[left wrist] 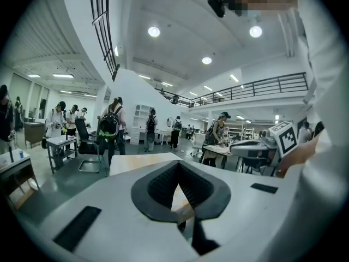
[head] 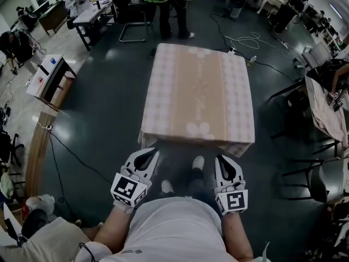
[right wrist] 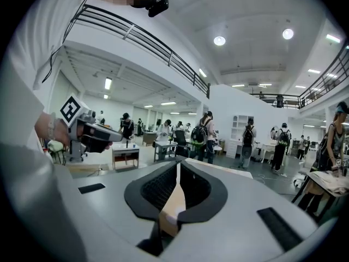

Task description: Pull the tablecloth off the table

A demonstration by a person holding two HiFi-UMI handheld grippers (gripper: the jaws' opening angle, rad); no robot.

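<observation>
A pink-and-beige checked tablecloth (head: 196, 91) covers a square table in the middle of the head view, and its near hem hangs over the front edge. My left gripper (head: 151, 153) is at the hem's near left corner, my right gripper (head: 221, 158) at the near right corner. In the left gripper view the left gripper (left wrist: 178, 168) is shut, with a beige fold of tablecloth (left wrist: 177, 201) showing between its pads. The right gripper (right wrist: 178, 169) is shut on a beige strip of the tablecloth (right wrist: 172, 205) that runs back through its jaws.
My shoes (head: 197, 162) stand on the dark floor just short of the table. People (head: 169, 4) and a chair (head: 133, 26) are beyond its far side. Cables (head: 245, 40) lie at the far right. Another table (head: 327, 108) and black chairs (head: 322, 173) stand right, a white cabinet (head: 49, 75) left.
</observation>
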